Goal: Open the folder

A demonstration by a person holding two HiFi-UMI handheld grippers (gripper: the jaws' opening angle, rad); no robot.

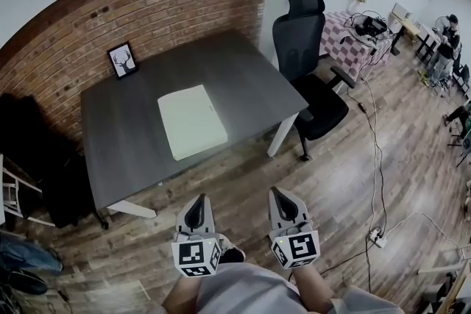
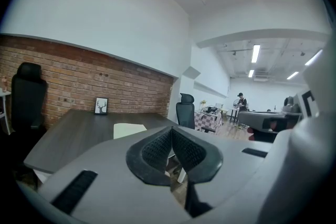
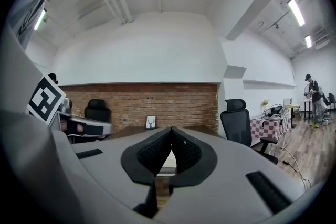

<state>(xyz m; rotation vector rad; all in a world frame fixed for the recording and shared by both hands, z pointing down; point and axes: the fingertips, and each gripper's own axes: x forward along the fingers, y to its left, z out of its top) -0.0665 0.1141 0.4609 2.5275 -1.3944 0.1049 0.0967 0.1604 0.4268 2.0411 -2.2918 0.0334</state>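
Observation:
A pale cream folder (image 1: 192, 120) lies closed and flat on the dark grey table (image 1: 125, 151), near its middle. In the left gripper view the folder (image 2: 128, 129) shows beyond the jaws. My left gripper (image 1: 201, 197) and right gripper (image 1: 274, 190) hang side by side over the wooden floor, short of the table's near edge, both pointing toward it. Both are shut with nothing between the pads. In the gripper views the left gripper (image 2: 172, 130) and the right gripper (image 3: 171, 129) have their fingertips touching.
A small framed deer picture (image 1: 123, 59) stands at the table's far corner against the brick wall. A black office chair (image 1: 309, 62) sits right of the table. Cables (image 1: 375, 158) and a power strip (image 1: 377, 234) lie on the floor at right. People stand at the room's far right.

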